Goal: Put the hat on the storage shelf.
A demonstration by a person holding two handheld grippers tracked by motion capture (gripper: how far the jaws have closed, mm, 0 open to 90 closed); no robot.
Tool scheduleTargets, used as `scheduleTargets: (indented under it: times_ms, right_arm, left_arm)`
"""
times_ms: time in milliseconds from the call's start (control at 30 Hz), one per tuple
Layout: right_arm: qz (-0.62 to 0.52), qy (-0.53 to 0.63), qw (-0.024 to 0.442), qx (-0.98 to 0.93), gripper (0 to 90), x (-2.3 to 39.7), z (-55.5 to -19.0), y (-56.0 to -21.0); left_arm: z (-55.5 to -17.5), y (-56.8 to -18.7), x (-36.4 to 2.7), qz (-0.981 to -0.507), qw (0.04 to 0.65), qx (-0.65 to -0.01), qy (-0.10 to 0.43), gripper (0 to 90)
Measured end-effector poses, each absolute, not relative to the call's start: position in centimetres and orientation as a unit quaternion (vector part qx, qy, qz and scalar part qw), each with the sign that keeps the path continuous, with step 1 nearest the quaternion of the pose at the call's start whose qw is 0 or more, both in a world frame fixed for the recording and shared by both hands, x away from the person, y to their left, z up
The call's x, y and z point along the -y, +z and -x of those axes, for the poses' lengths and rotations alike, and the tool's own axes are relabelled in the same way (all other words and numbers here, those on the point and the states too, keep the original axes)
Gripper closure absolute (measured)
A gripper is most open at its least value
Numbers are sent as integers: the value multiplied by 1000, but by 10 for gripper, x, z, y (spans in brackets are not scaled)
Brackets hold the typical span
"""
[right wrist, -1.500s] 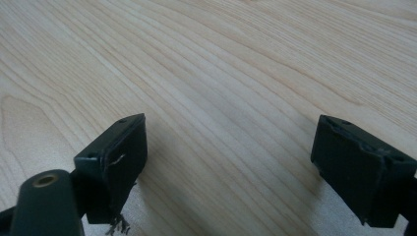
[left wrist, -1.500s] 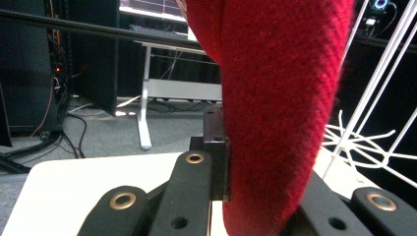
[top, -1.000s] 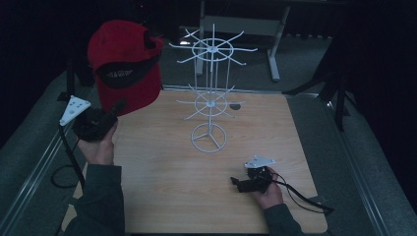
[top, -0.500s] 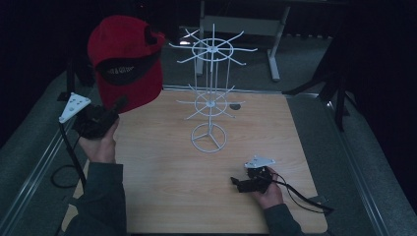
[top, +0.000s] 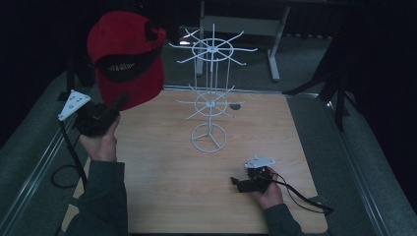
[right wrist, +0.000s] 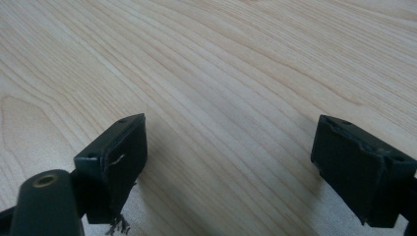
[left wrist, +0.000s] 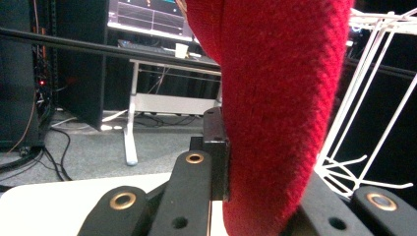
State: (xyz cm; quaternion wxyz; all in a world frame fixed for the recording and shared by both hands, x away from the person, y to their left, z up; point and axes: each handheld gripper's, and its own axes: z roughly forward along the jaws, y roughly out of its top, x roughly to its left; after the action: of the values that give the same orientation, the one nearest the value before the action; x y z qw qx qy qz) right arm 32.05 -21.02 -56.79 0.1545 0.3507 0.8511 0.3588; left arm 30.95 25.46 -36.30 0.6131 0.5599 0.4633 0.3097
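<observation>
The left gripper (top: 119, 102) has its jaws clamped on the lower edge of a red cap (top: 127, 59), which it holds up in the air above the table's far left corner. In the left gripper view the red knit fabric (left wrist: 275, 98) rises from between the black jaws, pinched against the left one. The cap's open underside, with a dark band across it, faces the high camera. Just to the cap's right stands a white wire display rack (top: 210, 98) with two tiers of radiating hooks on a round base; its top ring is near the cap's edge but apart from it, and nothing lies between the two. The right gripper (top: 235, 183) rests low at the near right of the wooden table (top: 162, 196), well apart from cap and rack; its jaws (right wrist: 231, 162) are spread wide with only bare wood grain between them. A cable trails from it toward the table's right edge
</observation>
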Motion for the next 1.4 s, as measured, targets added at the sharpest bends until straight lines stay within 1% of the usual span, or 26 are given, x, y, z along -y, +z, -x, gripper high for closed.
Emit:
scheduleTargets:
  times_ms: [667,1400]
  right_arm:
    - [-351,359,155,-851,136,210,-320,-568]
    - [-351,359,155,-851,136,210,-320,-568]
  left_arm:
    - [-308,-357,-249,-558,625,-450,309,854]
    - [-304,-357,-239,-572,625,-432,311,854]
